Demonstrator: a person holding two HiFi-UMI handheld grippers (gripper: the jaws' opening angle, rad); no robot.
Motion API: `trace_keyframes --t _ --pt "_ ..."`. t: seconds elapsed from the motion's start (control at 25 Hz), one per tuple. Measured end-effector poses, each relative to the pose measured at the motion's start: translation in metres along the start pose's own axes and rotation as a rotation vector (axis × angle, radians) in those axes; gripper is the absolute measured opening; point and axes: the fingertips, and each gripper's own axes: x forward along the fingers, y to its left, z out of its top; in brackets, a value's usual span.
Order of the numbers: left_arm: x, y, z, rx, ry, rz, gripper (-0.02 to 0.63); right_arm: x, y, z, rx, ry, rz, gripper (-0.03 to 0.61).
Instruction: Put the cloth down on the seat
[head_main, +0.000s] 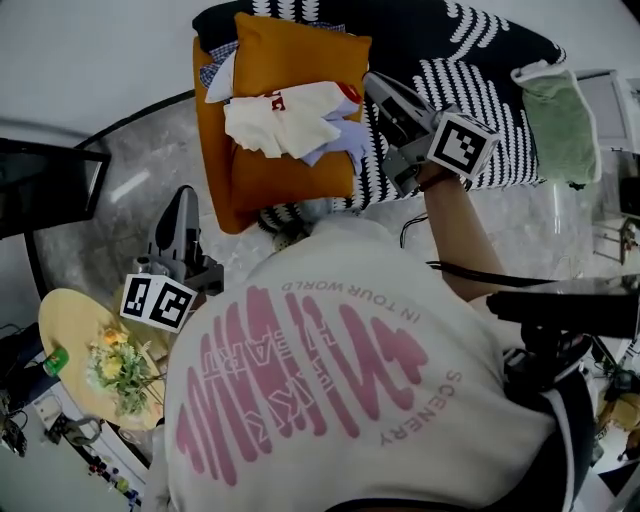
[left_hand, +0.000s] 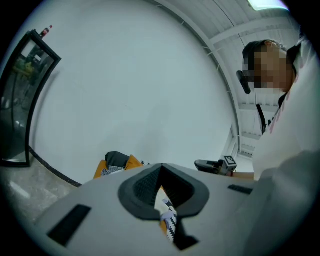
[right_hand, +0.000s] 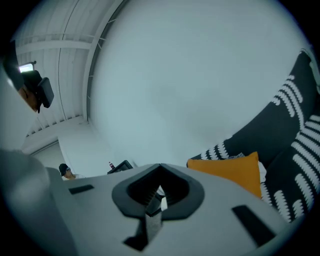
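A crumpled cream cloth (head_main: 285, 118) with a bluish piece beside it lies on the orange cushion (head_main: 290, 175) of the seat. A black throw with white patterns (head_main: 470, 70) drapes the seat behind. My right gripper (head_main: 372, 82) is shut just right of the cloth, level with its edge; I see nothing between its pads. In the right gripper view the jaws (right_hand: 160, 175) meet, with the orange cushion (right_hand: 230, 170) off to the right. My left gripper (head_main: 185, 197) hangs shut to the lower left, away from the seat, and in its own view (left_hand: 161, 175) it is empty.
A pale green cloth (head_main: 560, 120) lies at the seat's right end. A round yellow table (head_main: 65, 330) with a bunch of flowers (head_main: 120, 365) stands at lower left. A dark screen (head_main: 50, 185) is at the left. The person's white shirt (head_main: 330, 380) fills the foreground.
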Motion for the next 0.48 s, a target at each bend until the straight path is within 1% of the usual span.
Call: trace_keyframes --t 0.12,0.28,0.48 --pt "-0.003 0.003 -0.001 -0.002 0.004 0.004 0.009 0.000 0.000 -0.005 -0.021 0.021 -0.004 0.014" --pt "-0.009 0.007 -0.003 -0.007 0.004 0.018 0.009 0.005 0.007 -0.006 -0.067 0.039 0.025 0.014" --pt "-0.016 0.008 -0.004 -0.007 -0.003 0.033 0.009 0.011 0.014 -0.008 -0.094 0.053 0.065 0.014"
